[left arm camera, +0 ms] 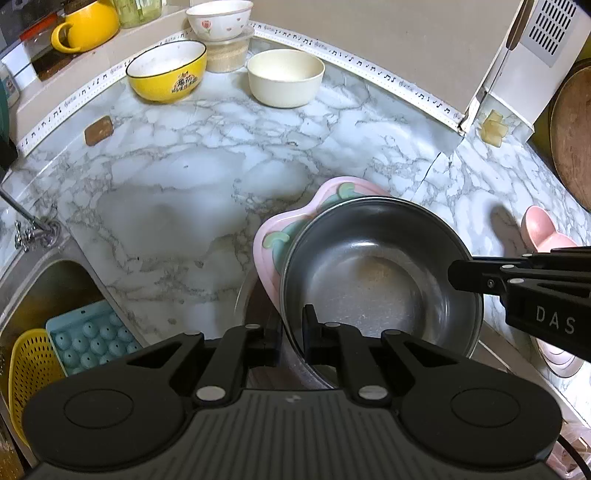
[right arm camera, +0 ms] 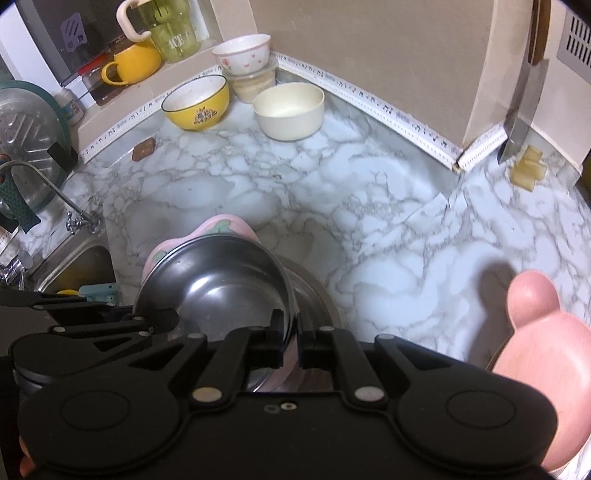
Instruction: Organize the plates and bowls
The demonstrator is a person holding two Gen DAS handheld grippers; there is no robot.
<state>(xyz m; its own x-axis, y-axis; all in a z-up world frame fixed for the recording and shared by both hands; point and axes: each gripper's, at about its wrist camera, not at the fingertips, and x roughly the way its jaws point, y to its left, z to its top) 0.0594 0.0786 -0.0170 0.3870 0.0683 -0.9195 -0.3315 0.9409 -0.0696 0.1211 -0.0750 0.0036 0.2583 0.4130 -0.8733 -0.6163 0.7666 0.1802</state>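
Observation:
A steel bowl (left arm camera: 380,280) sits tilted on a pink flower-shaped plate (left arm camera: 291,225), above a larger steel bowl (left arm camera: 247,295) underneath. My left gripper (left arm camera: 290,328) is shut on the steel bowl's near rim. My right gripper (right arm camera: 291,339) is shut on the rims of the steel bowl (right arm camera: 218,284) and the pink plate (right arm camera: 229,225) together; it shows in the left wrist view (left arm camera: 465,277) at the bowl's right rim. A yellow bowl (left arm camera: 166,70), a cream bowl (left arm camera: 284,77) and a white flowered bowl (left arm camera: 219,18) stand at the back.
A pink bear-shaped plate (right arm camera: 535,354) lies at the right. The sink (left arm camera: 44,288) at the left holds a yellow strainer (left arm camera: 26,365) and a blue tray (left arm camera: 88,336). A knife (right arm camera: 524,92) hangs at the right wall. A yellow mug (left arm camera: 88,26) stands on the ledge.

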